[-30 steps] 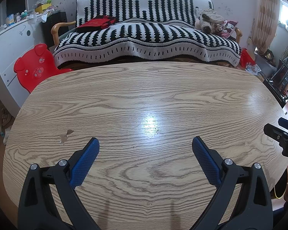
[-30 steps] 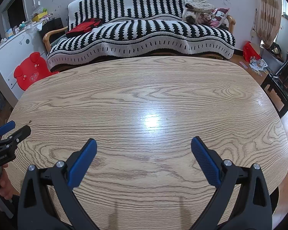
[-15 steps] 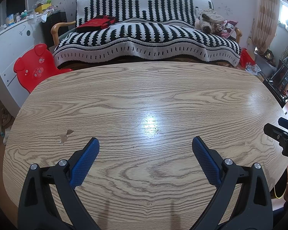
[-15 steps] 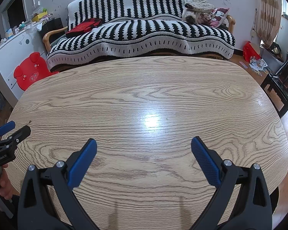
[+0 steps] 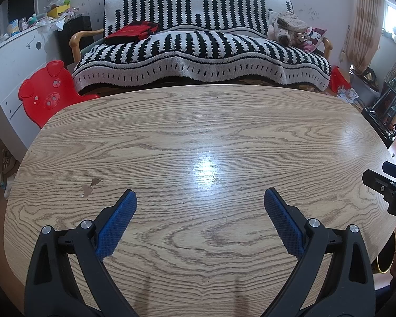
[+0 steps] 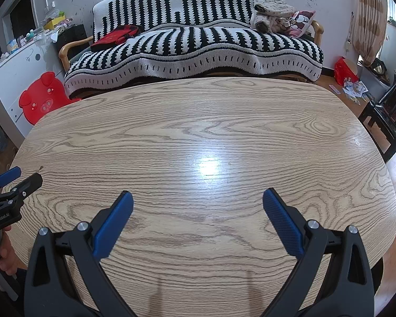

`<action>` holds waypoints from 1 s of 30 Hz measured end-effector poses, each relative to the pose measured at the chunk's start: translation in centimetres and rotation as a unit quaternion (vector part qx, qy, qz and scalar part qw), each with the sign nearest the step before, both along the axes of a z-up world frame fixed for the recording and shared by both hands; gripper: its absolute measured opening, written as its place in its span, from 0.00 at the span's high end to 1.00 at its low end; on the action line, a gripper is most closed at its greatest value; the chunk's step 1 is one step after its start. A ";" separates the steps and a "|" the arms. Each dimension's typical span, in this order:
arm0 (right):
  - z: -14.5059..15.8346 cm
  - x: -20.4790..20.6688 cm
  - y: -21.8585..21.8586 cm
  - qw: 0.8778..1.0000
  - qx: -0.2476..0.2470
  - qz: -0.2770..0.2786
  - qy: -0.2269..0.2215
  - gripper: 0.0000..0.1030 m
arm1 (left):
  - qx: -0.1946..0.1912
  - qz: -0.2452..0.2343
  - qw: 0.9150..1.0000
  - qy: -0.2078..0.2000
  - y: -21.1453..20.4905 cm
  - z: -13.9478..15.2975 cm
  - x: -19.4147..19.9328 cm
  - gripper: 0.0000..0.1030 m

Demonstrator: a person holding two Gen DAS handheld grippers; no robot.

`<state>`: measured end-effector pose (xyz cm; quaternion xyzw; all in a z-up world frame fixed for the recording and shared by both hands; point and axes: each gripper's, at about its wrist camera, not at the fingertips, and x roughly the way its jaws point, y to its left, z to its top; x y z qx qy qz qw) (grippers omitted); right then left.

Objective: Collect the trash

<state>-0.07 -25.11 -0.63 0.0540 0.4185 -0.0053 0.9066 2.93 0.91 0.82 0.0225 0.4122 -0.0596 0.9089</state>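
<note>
Two grippers, left gripper (image 5: 200,198) and right gripper (image 6: 198,198), jaws spread wide and holding nothing, hover side by side above wooden table (image 5: 198,132); striped sofa (image 5: 198,52) behind.

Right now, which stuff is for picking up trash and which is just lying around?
For the job:
left gripper, open
right gripper, open
scattered papers on floor, possibly trash

Just lying about:
red piggy chair
striped sofa
red bag

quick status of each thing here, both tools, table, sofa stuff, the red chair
left tool: open, holds nothing, over the table
right tool: open, holds nothing, over the table
table: bare wood, small chipped mark
red bag: lying flat on the sofa
red chair: upright beside the table
</note>
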 end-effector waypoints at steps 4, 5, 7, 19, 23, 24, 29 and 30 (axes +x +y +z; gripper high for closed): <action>0.0 0.0 0.0 1.000 0.000 0.000 0.000 0.08 | 0.000 0.000 1.000 0.000 0.0 0.0 0.0 0.09; 0.0 -0.1 -0.1 1.000 0.000 0.000 0.000 0.08 | 0.001 0.000 1.000 0.000 0.0 0.0 0.0 0.09; 0.0 -0.1 -0.1 1.000 0.000 0.000 0.000 0.08 | 0.001 0.000 1.000 0.000 0.0 0.0 0.0 0.09; 0.0 -0.1 -0.1 1.000 0.000 0.000 0.001 0.08 | -0.001 -0.002 1.000 0.001 0.2 -0.3 -0.2 0.09; 0.1 0.0 0.0 1.000 -0.001 0.000 0.000 0.08 | -0.001 -0.004 1.000 0.000 0.4 -0.4 -0.2 0.09; 0.0 0.0 0.0 1.000 0.000 0.000 0.000 0.08 | -0.002 -0.006 1.000 0.000 0.4 -0.4 -0.2 0.09; 0.1 0.0 -0.1 1.000 0.000 0.000 0.000 0.08 | -0.002 -0.012 1.000 -0.003 0.3 -0.2 -0.2 0.09; 0.1 -0.1 -0.1 1.000 0.000 0.000 0.000 0.08 | -0.002 -0.013 1.000 -0.004 0.3 -0.2 -0.2 0.09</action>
